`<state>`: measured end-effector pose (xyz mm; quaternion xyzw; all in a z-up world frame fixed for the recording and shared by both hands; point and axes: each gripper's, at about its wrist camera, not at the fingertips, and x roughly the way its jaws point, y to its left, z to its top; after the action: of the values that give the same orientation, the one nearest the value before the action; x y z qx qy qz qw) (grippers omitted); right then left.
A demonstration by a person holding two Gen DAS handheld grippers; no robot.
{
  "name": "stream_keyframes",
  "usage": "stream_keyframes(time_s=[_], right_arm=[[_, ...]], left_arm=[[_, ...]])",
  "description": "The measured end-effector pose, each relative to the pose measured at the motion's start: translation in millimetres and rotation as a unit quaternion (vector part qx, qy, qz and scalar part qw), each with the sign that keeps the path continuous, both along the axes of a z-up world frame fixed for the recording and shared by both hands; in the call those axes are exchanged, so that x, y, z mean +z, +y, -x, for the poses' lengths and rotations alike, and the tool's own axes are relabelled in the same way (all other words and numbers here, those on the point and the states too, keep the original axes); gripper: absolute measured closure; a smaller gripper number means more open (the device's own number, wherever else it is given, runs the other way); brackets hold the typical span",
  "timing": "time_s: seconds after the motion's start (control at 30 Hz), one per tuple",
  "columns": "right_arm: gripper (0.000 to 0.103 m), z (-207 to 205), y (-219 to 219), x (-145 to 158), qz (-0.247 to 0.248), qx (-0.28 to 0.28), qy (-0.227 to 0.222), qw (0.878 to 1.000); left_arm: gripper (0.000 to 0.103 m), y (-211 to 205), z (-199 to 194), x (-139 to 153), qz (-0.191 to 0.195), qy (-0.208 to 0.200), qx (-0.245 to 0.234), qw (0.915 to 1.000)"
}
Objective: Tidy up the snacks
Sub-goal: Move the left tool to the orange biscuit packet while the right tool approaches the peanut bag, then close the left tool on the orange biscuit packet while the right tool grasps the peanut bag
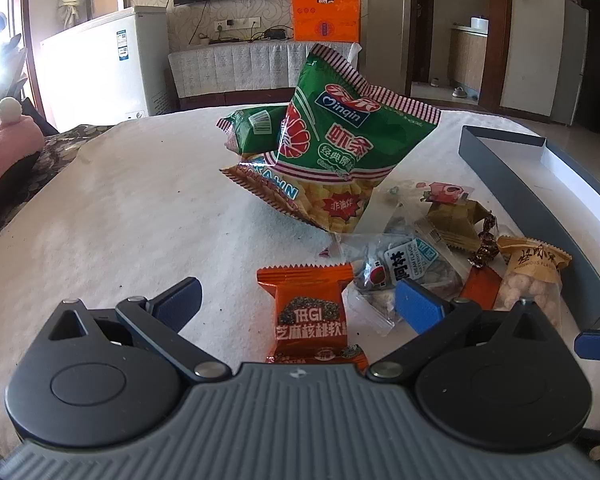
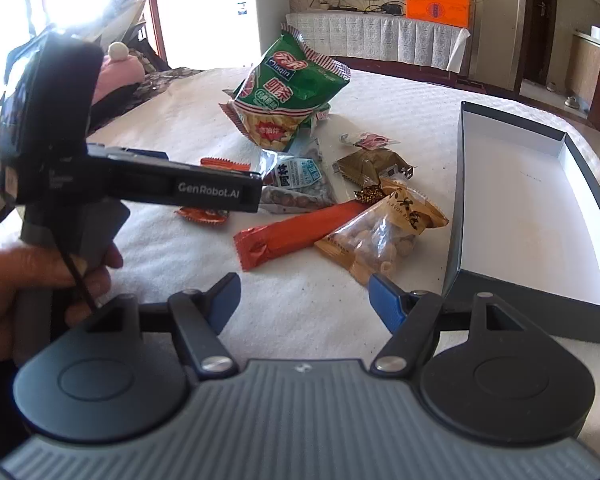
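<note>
left wrist view shows the left gripper (image 1: 298, 304) spread wide, grasping nothing, with a small orange snack packet (image 1: 310, 312) lying between its blue fingers (image 1: 418, 306) on the white-covered surface (image 1: 120, 220). just beyond stands a green shrimp-stick bag (image 1: 340, 152), propped up and leaning over a second green bag (image 1: 252, 126). to its right is a loose heap of small snacks: a clear packet of seeds (image 1: 408, 272), a gold-wrapped packet (image 1: 452, 220), and a tan bag of round puffs (image 1: 532, 280), which lies close to the dark wall of the open box (image 1: 540, 196).

right wrist view shows the right gripper (image 2: 304, 300) released too, jaws well apart and holding nothing, low over bare cloth. ahead of it a long orange bar (image 2: 296, 236) lies beside the tan puff bag, whose near corner is just in front of the right-hand finger. the open box sits at the right of the surface, its white inside bare. a hand (image 2: 28, 292) holds the left gripper's handle at the left edge.
</note>
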<state>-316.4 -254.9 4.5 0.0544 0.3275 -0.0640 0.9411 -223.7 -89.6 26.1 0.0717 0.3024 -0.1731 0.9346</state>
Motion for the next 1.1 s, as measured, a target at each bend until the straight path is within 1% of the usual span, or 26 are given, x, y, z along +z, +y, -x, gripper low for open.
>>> stream_keyframes(time_s=[0.13, 0.23, 0.33, 0.53, 0.63, 0.67, 0.7, 0.77, 0.87, 0.93, 1.03, 1.1], right_arm=[[0.031, -8.8, -6.2, 1.1, -0.001, -0.010, 0.013, 1.000], [0.031, -14.9, -12.1, 2.4, 0.000, -0.017, 0.017, 1.000], [0.031, -22.4, -20.9, 1.4, -0.007, -0.039, 0.031, 0.999], [0.032, -38.8, -38.5, -2.7, -0.045, -0.070, 0.046, 0.995], [0.032, -54.8, -37.8, 0.1, -0.023, -0.081, 0.053, 0.995], [0.035, -60.0, -39.0, -0.6, -0.020, -0.085, 0.058, 0.994], [0.040, -64.0, -40.7, -2.2, -0.018, -0.091, 0.062, 0.994], [0.042, -67.7, -40.5, -4.9, 0.003, -0.088, 0.062, 0.994], [0.044, -63.6, -41.0, -7.2, 0.012, -0.079, 0.054, 0.995], [0.044, -62.0, -42.3, -7.6, 0.012, -0.080, 0.053, 0.995], [0.042, -63.1, -39.5, -9.7, 0.014, -0.061, 0.051, 0.997], [0.042, -64.7, -40.6, -9.9, -0.002, -0.050, 0.047, 0.998]], left_arm=[[0.000, -0.9, -1.3, -2.6, 0.001, -0.008, -0.004, 1.0000], [0.000, 2.1, -3.2, -4.0, 0.015, -0.002, -0.004, 0.9999], [0.000, 5.0, -5.0, -5.3, 0.016, 0.004, -0.005, 0.9998], [0.000, 3.7, -8.5, -7.8, 0.028, 0.010, -0.018, 0.9994], [0.000, -0.2, -11.5, -11.0, 0.030, 0.019, -0.024, 0.9991], [0.000, -1.2, -12.2, -12.0, 0.028, 0.020, -0.025, 0.9991], [0.000, -2.6, -13.0, -13.8, 0.021, 0.020, -0.024, 0.9993], [0.000, -1.3, -15.5, -15.3, 0.020, 0.024, -0.022, 0.9993], [0.000, 4.6, -18.3, -14.9, 0.027, 0.026, -0.012, 0.9992], [0.000, 9.9, -21.2, -14.7, 0.032, 0.031, -0.001, 0.9990], [0.000, 17.6, -24.0, -13.3, 0.043, 0.034, 0.013, 0.9984], [0.000, 22.5, -24.6, -11.8, 0.055, 0.037, 0.015, 0.9977]])
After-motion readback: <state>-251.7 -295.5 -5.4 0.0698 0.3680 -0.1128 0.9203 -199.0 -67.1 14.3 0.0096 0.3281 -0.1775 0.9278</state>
